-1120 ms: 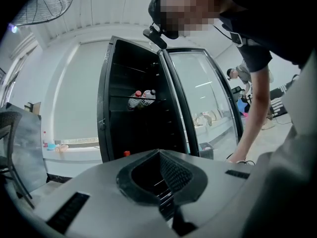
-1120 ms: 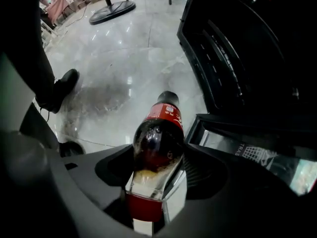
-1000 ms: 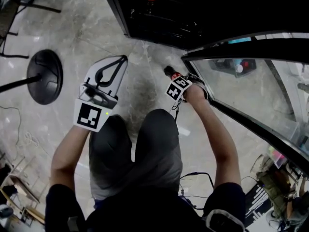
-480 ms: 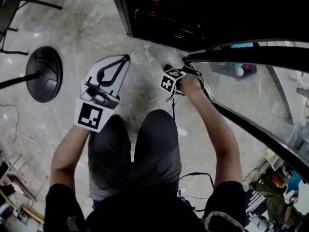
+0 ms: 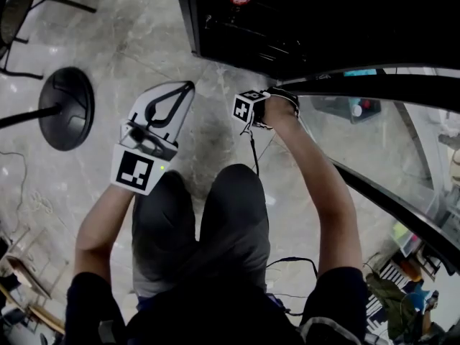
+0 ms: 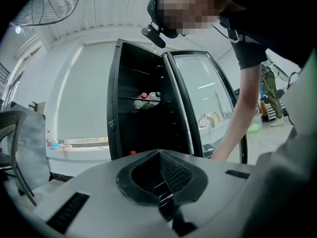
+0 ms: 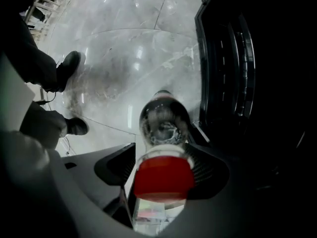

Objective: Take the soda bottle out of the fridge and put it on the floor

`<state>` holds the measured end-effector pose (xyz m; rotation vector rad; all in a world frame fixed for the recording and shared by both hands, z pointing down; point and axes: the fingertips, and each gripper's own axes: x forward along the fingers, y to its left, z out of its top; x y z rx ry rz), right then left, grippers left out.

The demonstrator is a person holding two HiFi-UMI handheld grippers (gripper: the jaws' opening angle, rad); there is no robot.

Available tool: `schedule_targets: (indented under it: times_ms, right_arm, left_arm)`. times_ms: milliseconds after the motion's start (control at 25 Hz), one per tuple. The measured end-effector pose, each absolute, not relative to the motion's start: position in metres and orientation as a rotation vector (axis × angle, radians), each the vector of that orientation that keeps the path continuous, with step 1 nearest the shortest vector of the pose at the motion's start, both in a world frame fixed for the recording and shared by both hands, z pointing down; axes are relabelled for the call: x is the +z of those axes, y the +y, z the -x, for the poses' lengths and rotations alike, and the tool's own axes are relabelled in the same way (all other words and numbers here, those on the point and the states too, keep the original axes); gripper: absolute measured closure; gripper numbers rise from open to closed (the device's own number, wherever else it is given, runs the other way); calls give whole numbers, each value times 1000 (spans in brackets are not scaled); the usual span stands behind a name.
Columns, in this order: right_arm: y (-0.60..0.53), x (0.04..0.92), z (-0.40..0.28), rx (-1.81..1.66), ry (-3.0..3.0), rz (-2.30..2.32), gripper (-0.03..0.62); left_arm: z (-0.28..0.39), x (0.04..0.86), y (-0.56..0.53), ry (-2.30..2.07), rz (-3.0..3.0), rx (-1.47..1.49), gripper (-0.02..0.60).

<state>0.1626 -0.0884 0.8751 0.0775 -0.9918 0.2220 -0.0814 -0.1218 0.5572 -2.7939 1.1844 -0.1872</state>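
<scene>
My right gripper (image 7: pixel 163 163) tilts down over the soda bottle (image 7: pixel 162 125), which stands upright on the pale marbled floor (image 7: pixel 124 48), just beside the lower front edge of the open fridge (image 7: pixel 233 63). My jaws have just been opening and now stand wide, one on each side of the bottle's red cap (image 7: pixel 163 178). A strip of floor shows between the cap and one pad (image 7: pixel 115 165), so I am not squeezing it: the bottle stands between my jaws but is not held. From the head view this gripper sits close to the corner where the glass door (image 5: pixel 374 142) swings away from the dark cabinet, and the bottle itself is hidden beneath my hand there. My left gripper (image 6: pixel 159 155) points level at the fridge, well apart from the bottle, with its fingertips together and nothing between them (from above, the two fingers make a closed loop). Past it, inside the cabinet, two more bottles (image 6: pixel 148 99) lie on a middle shelf (image 6: pixel 141 112). My shoes (image 7: pixel 69 68) rest on the floor away from the fridge's front edge. The black round fan base (image 5: pixel 66 108) sits further out, toward the far left of the floor.
</scene>
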Motion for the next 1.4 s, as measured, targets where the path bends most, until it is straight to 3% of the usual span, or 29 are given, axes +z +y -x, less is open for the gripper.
schedule_targets:
  times_ms: [840, 1120, 1240, 1400]
  right_arm:
    - [-118, 840, -143, 237, -1292, -287, 276]
    - [-121, 811, -129, 284, -1581, -477, 299]
    - [-127, 795, -125, 237, -1719, -593, 347]
    - [-128, 788, -130, 237, -1769, -672, 338]
  left_arm:
    - [70, 563, -121, 1160, 2785, -216, 560]
    - [62, 567, -121, 1150, 2781, -236, 560]
    - [60, 567, -120, 1139, 2777, -245, 560]
    - [58, 569, -121, 1135, 2777, -253, 560]
